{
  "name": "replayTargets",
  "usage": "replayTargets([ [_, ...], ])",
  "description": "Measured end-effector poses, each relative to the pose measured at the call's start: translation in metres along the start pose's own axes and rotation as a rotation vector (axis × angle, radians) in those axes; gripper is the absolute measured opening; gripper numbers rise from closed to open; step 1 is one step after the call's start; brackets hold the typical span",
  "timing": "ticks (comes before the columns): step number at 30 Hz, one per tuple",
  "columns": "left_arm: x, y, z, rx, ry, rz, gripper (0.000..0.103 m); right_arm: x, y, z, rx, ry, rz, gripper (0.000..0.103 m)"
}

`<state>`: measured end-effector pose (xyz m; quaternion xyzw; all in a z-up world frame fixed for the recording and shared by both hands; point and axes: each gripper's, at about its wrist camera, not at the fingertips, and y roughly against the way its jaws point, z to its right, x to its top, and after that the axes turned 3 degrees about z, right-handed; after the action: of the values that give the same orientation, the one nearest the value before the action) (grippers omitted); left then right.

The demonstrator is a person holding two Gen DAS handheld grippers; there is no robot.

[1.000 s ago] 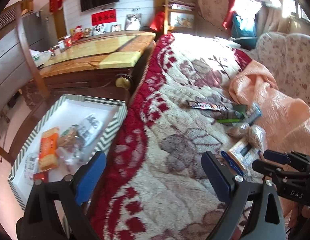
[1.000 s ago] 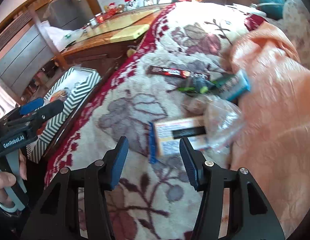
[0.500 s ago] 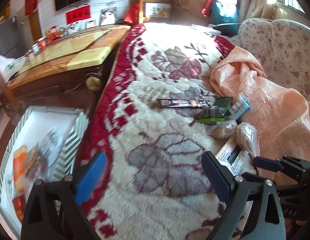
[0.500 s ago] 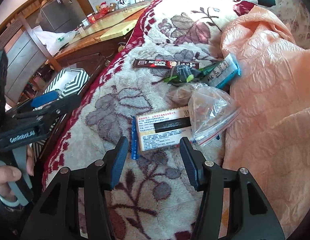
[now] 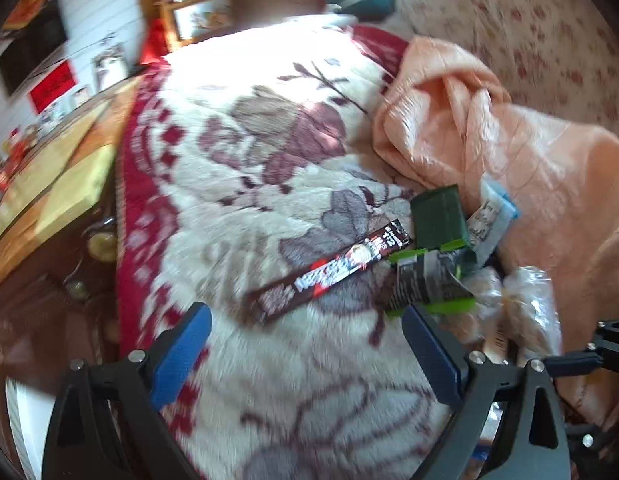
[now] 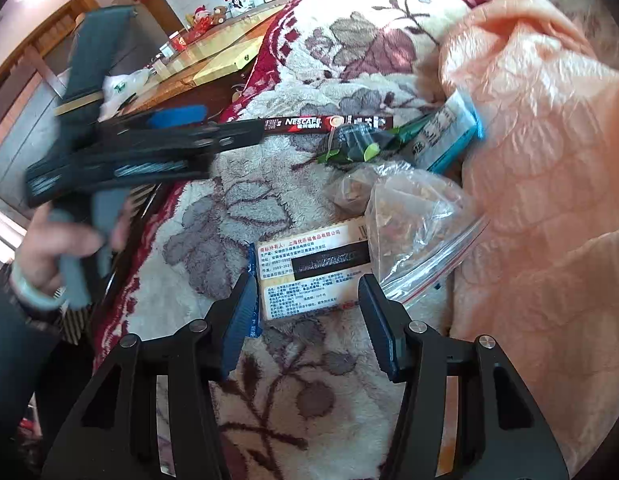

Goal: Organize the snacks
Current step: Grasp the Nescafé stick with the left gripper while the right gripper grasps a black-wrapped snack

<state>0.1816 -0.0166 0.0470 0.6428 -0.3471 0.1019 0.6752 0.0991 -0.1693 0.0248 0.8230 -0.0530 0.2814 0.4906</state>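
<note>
Several snacks lie on the floral blanket. A dark Nescafé stick sits just beyond my left gripper, which is open and holds nothing. Right of the stick are a dark green packet, a black-and-lime pouch and a blue-white pack. My right gripper is open, its fingers either side of the near end of a cream packet with a black stripe. A clear zip bag overlaps that packet's right end. The left gripper shows blurred there, over the Nescafé stick.
A rumpled peach quilt borders the snacks on the right. A wooden table with a yellow top stands past the blanket's red edge. A person's hand grips the left tool. A floral sofa back rises behind.
My left gripper has swung right from the striped tray to the snack pile and rolled; the tray has nearly left its view. My right gripper has sunk slightly toward the cream packet.
</note>
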Motion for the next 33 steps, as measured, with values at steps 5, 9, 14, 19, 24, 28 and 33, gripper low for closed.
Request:
replayTargets([
  [5,0.015,-0.041,-0.001,-0.061,-0.06,-0.086,0.097,0.0,-0.004,0.003,0.017,-0.005,-0.015,0.053],
  [9,0.018,-0.064,0.006,-0.062,-0.119,-0.147,0.089,0.002,-0.006,0.008,0.052,-0.035,-0.012,0.053],
  [14,0.022,-0.058,0.015,-0.078,-0.113,-0.124,0.044,0.003,-0.005,0.014,0.082,-0.076,-0.004,0.053],
  [19,0.011,-0.046,0.016,-0.063,-0.063,-0.102,0.023,0.002,-0.003,0.011,0.066,-0.053,-0.003,0.053],
  [24,-0.011,-0.021,0.003,-0.05,0.045,-0.088,0.012,0.009,0.006,0.008,0.052,-0.029,0.031,0.053],
  [28,-0.032,-0.001,-0.005,-0.016,0.112,-0.089,0.011,0.036,0.009,0.005,0.026,0.003,0.053,0.053],
  [33,-0.059,0.019,-0.025,-0.006,0.258,-0.081,0.011,0.075,-0.008,0.003,-0.026,0.016,0.069,0.053],
])
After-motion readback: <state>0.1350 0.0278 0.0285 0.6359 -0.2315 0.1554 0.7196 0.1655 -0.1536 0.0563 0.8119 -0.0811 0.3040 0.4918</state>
